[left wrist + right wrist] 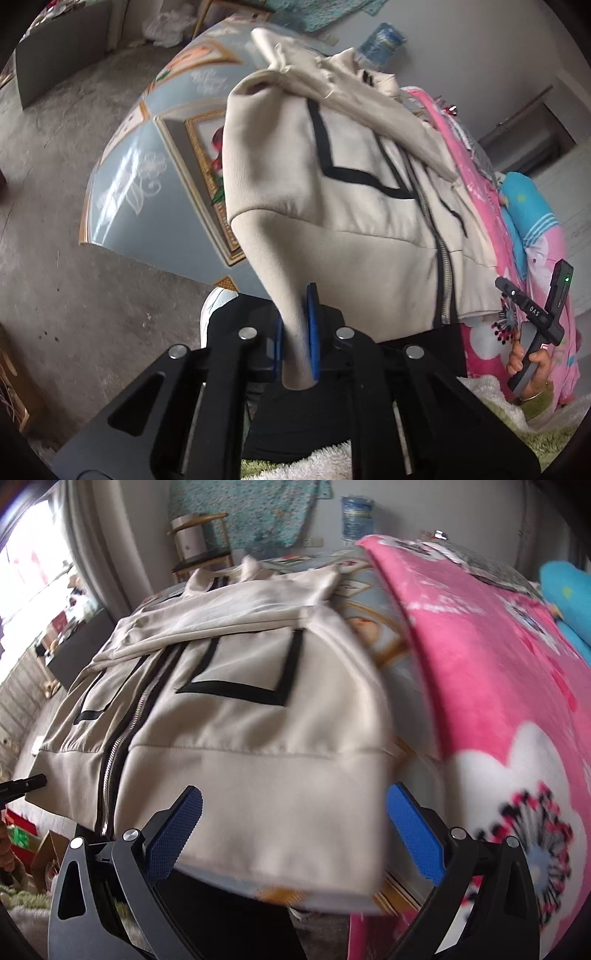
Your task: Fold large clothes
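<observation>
While the left gripper has its blue-padded jaws pinched shut on the bottom hem corner of the beige zip-up jacket, lifting that side off the surface, the right gripper hovers at the opposite hem corner with its jaws spread wide and holding nothing. Most of the jacket lies front-up, zipper closed, on what looks like a bed under a pale blue printed sheet, though motion blur softens its near edge. A pink floral blanket lies just beside the jacket on the right. One sleeve is already laid across the chest. The risk here is a lopsided pull: with only one corner held, lifting further would likely drag the body askew, slide the folded sleeve off, or tug the hem over the bed edge. The right jaws could also pinch the sheet beneath along with the hem.
</observation>
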Demonstrator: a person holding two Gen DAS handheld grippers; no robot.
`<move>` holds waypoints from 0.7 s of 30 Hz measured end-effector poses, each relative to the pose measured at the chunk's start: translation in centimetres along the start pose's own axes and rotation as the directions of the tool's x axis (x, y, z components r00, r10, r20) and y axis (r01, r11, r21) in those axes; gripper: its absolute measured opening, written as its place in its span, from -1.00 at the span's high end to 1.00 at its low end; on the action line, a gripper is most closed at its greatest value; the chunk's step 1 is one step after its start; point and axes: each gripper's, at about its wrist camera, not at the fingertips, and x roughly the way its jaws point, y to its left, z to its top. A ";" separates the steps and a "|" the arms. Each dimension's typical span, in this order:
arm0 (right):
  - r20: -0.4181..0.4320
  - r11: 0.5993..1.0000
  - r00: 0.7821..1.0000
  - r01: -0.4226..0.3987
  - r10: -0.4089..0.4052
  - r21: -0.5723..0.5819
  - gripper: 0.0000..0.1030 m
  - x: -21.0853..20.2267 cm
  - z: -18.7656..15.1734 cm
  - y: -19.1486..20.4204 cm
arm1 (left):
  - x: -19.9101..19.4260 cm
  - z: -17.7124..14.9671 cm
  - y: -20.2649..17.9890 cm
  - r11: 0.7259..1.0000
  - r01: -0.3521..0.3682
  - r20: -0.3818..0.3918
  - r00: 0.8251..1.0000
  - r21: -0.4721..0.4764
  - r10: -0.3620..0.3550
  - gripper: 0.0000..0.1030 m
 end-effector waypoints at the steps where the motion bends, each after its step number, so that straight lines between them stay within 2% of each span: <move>1: 0.006 1.000 1.000 0.001 -0.001 0.016 -0.89 -0.6 -0.4 -0.7 | -0.4 0.0 0.0 1.000 0.009 0.009 1.000 0.002 -0.009 0.84; 5: 0.003 0.994 1.000 -0.019 0.019 0.105 -0.87 -2.4 -2.2 -3.6 | -1.4 0.3 -0.4 1.000 0.015 0.034 0.999 0.017 -0.016 0.87; 6: -0.005 0.993 1.000 -0.027 0.028 0.116 -0.75 -2.2 -2.5 -3.9 | -1.4 0.4 -0.5 1.000 0.012 0.037 0.999 0.024 -0.012 0.87; 11: -0.020 0.987 0.997 -0.075 0.078 0.145 -0.45 -0.8 -2.5 -4.3 | -1.5 0.7 -1.4 0.998 -0.024 0.041 0.999 0.058 0.021 0.88; 16: -0.049 0.988 0.997 -0.054 0.062 0.144 -0.21 0.7 -2.5 -4.5 | -1.5 0.5 -1.6 0.996 -0.056 0.052 0.997 0.072 0.053 0.88; 19: -0.057 0.990 0.997 -0.038 0.046 0.133 0.06 0.4 -2.8 -4.4 | -1.5 0.3 -1.6 0.995 -0.068 0.054 0.997 0.073 0.064 0.88; 21: -0.066 0.989 0.995 -0.067 0.077 0.135 0.35 0.2 -3.4 -4.3 | -1.5 0.2 -1.7 0.994 -0.069 0.057 0.996 0.080 0.064 0.88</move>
